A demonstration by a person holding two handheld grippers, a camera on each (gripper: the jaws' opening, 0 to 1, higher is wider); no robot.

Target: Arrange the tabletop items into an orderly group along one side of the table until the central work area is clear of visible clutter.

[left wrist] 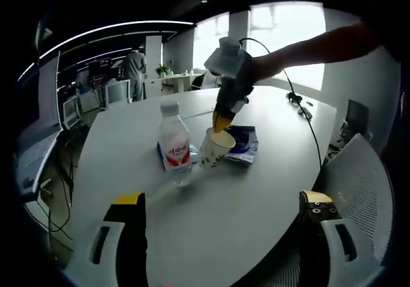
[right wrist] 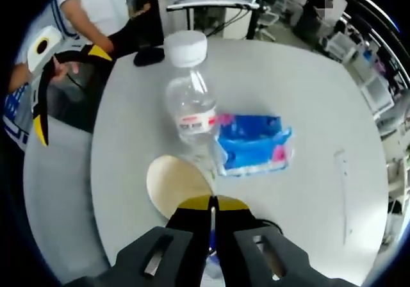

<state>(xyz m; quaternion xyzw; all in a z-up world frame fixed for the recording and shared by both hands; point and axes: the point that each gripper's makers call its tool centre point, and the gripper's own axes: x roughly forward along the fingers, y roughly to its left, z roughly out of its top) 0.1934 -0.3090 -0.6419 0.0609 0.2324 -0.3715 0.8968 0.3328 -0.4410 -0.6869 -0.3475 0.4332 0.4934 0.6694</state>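
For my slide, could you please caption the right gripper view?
Right gripper pinching paper cup rim beside water bottle and blue tissue pack.

I counted one clear plastic water bottle with a white cap [right wrist: 189, 101], one cream paper cup [right wrist: 176, 186], one blue plastic tissue packet [right wrist: 253, 144] and one dark round pouch [left wrist: 242, 139].
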